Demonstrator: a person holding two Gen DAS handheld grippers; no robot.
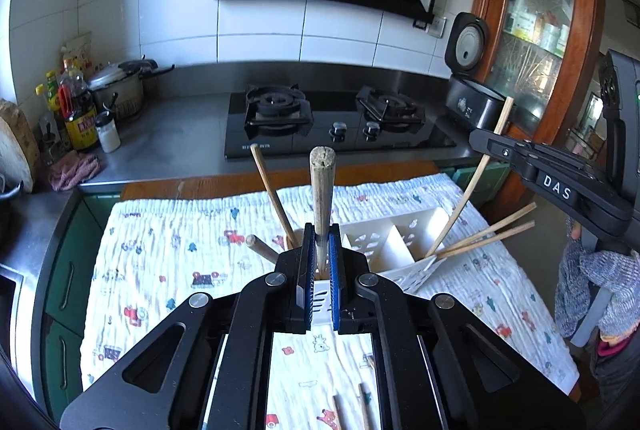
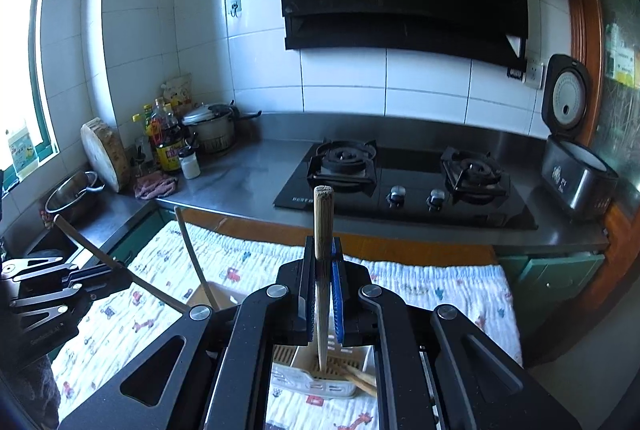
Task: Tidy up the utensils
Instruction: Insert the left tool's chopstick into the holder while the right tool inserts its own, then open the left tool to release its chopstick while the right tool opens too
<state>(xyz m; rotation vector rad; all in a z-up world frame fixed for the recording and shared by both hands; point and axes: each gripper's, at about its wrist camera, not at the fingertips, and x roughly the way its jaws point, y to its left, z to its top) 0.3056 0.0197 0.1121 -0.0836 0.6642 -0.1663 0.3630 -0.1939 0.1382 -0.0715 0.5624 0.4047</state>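
2 chopsticks are mid-delivery: left gripper (image 1: 320,250) and right gripper (image 2: 323,270) each clamp 1 above the white holder (image 1: 394,242), which holds several; 2 more lie on the bench cloth (image 1: 160,262).

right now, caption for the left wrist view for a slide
Left gripper clamps a chopstick upright over the white utensil caddy.

The left gripper (image 1: 320,262) points forward and somewhat downward, its jaws closed tight on a thin upright stick. The right gripper (image 2: 323,294) has the same downward tilt and is clamped on a stick too. In the left wrist view, a hand in a knitted glove (image 1: 600,290) holds the right gripper's handle.
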